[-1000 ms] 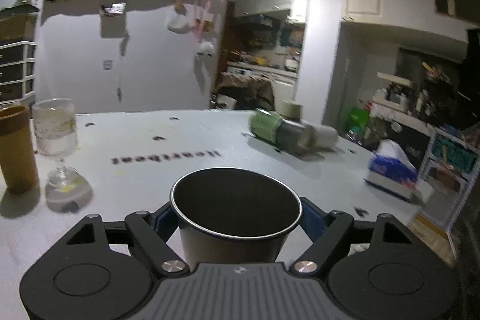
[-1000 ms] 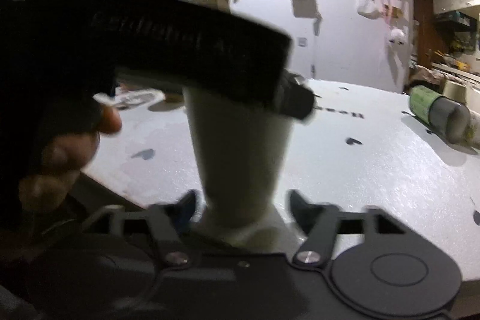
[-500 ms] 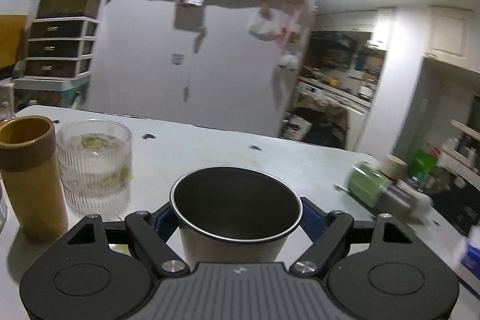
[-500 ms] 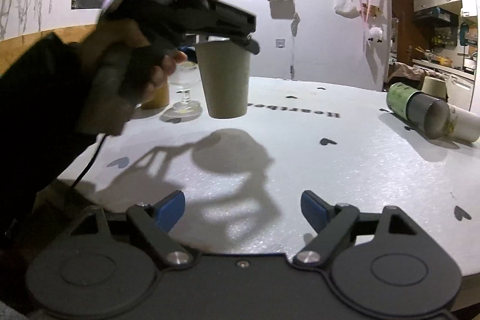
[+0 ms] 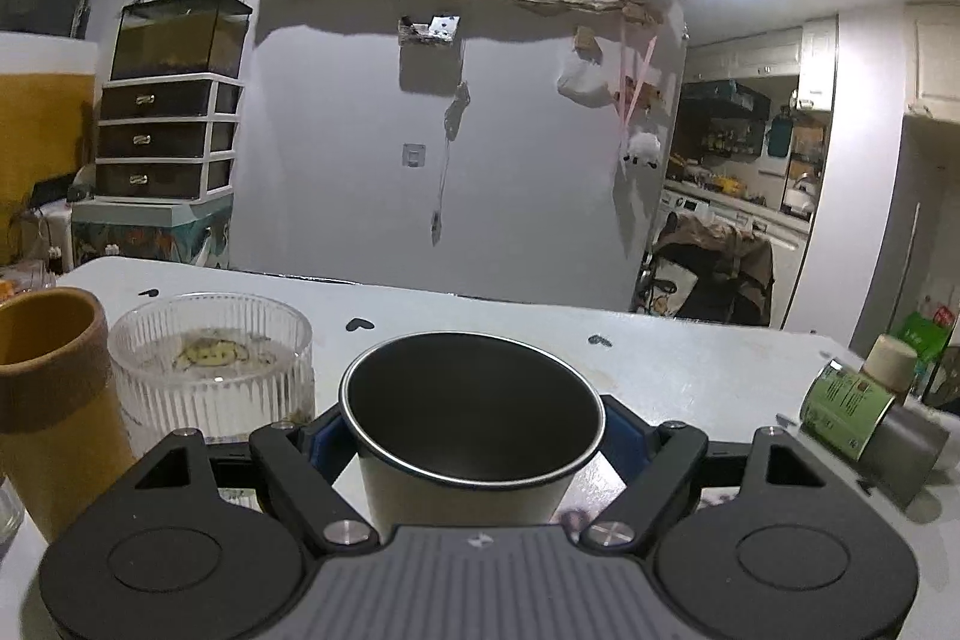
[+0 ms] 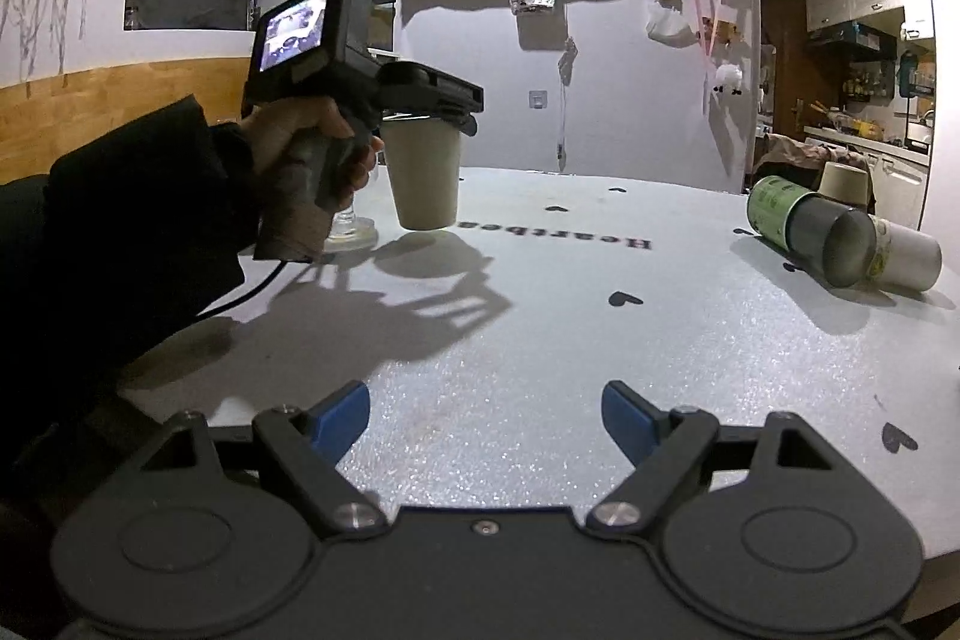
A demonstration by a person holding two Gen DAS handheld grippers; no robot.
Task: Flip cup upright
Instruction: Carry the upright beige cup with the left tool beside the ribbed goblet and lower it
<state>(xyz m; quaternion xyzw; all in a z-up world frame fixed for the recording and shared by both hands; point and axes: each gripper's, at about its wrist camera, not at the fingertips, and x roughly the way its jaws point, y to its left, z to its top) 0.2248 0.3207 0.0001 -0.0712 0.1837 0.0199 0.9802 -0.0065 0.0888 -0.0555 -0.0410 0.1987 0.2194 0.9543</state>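
My left gripper (image 5: 471, 436) is shut on a grey metal cup (image 5: 471, 421), held upright with its dark open mouth facing up. In the right wrist view the same cup (image 6: 423, 181) hangs upright in the left gripper (image 6: 429, 121), its base just above the white table (image 6: 540, 328) at the far left. My right gripper (image 6: 485, 415) is open and empty, low over the table's near edge, well back from the cup.
A ribbed glass (image 5: 213, 376) and a brown tube cup (image 5: 51, 400) stand just left of the held cup. A green can (image 6: 807, 226) and a pale cup (image 6: 903, 256) lie on their sides at the right. A small pale cup (image 6: 846, 181) stands behind them.
The left gripper has carried the upright cup leftward and away, lowering it close to the table beside the glass. The right gripper has let go of the cup and drawn back, open.
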